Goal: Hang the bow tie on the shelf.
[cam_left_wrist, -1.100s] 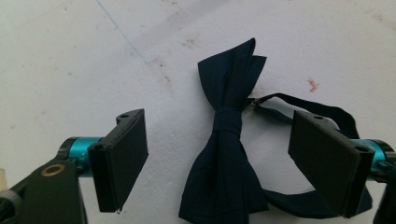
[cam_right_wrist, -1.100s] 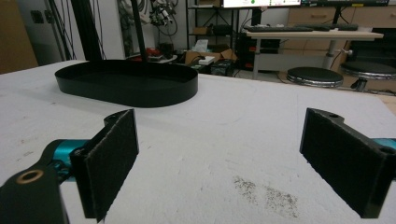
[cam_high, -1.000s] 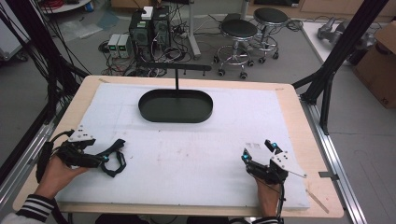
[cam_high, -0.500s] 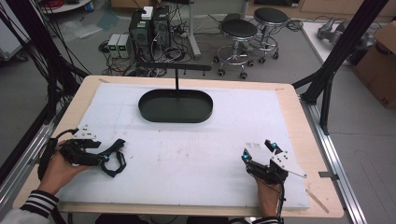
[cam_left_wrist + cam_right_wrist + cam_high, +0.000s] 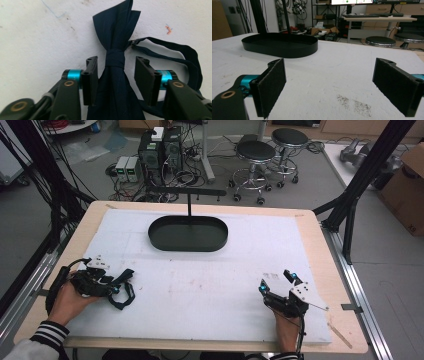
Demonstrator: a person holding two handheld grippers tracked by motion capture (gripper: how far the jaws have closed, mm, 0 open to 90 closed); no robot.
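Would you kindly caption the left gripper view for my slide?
Left gripper, jaws open, straddling a dark navy bow tie on the white table cover.

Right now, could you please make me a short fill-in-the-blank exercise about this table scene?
1. The bow tie lies between the jaws of the ____ gripper.
2. The right gripper is open and holds ____.
3. The black tray has an ____ shape.
4. The tie's strap is coloured ____.

Missing words: left; nothing; oval; black
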